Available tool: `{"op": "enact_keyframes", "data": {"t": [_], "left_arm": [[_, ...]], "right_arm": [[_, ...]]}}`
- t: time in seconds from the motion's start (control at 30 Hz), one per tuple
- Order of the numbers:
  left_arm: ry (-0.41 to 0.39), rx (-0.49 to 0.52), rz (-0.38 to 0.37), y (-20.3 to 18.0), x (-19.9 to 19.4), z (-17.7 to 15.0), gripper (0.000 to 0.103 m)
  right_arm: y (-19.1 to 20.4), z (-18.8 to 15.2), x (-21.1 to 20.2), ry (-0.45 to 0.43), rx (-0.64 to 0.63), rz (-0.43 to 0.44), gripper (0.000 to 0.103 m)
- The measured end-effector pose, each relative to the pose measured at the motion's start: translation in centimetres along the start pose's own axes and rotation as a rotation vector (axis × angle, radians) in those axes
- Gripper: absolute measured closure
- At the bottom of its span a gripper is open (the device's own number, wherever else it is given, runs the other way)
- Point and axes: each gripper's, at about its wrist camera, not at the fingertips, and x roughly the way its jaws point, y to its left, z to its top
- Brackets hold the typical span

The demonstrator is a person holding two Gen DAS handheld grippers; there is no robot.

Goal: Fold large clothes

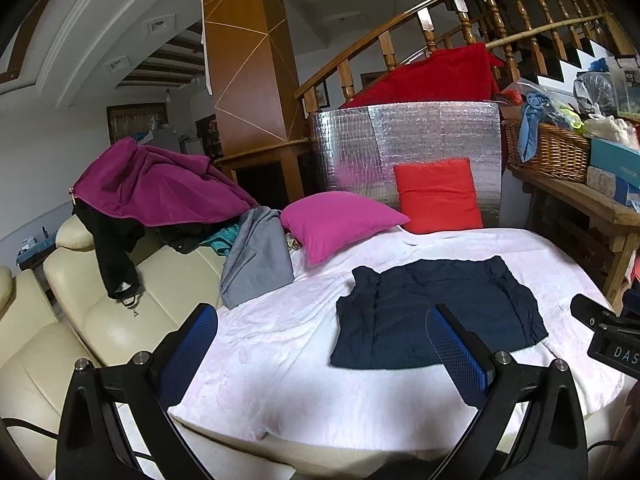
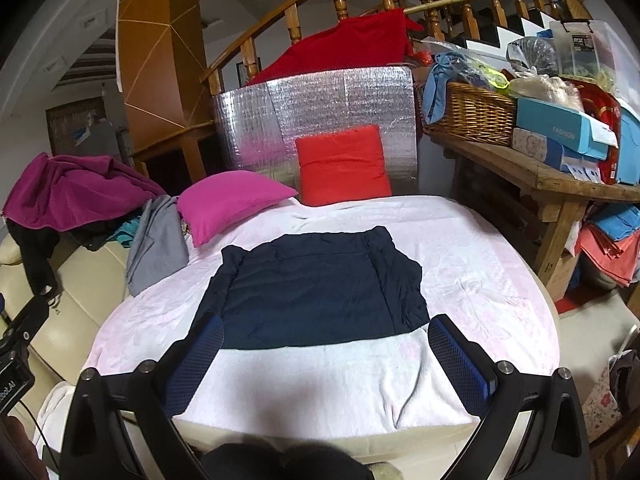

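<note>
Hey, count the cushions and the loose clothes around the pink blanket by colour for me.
Magenta: 2, the pillow and the fleece jacket
Red: 1, the square cushion
Navy: 1, the folded garment on the blanket
Grey: 1, the garment at the blanket's left edge
Black: 1, the garment hanging over the sofa
Total: 6

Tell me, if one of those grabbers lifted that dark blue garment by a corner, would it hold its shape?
Probably not. The dark blue garment lies flat and wrinkled on the pink blanket, so it looks like thin, floppy cloth that would droop and unfold. It seems light for its spread. Pushed, it would likely bunch up rather than slide, since the blanket looks fuzzy.
</note>
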Motion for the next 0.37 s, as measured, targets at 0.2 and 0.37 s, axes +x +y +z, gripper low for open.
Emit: {"op": "enact_keyframes", "data": {"t": [0.2,0.37], "left_arm": [[0.020,-0.013,-0.005,0.0,3.7,0.9,0.000],[0.038,-0.026,-0.017,-0.5,8.1,1.2,0.000]], "right_arm": [[0.9,1.3,3.9,0.027,-0.004,-0.011,0.000],[0.6,2.5,7.3,0.040,-0.001,-0.006,0.000]]}}
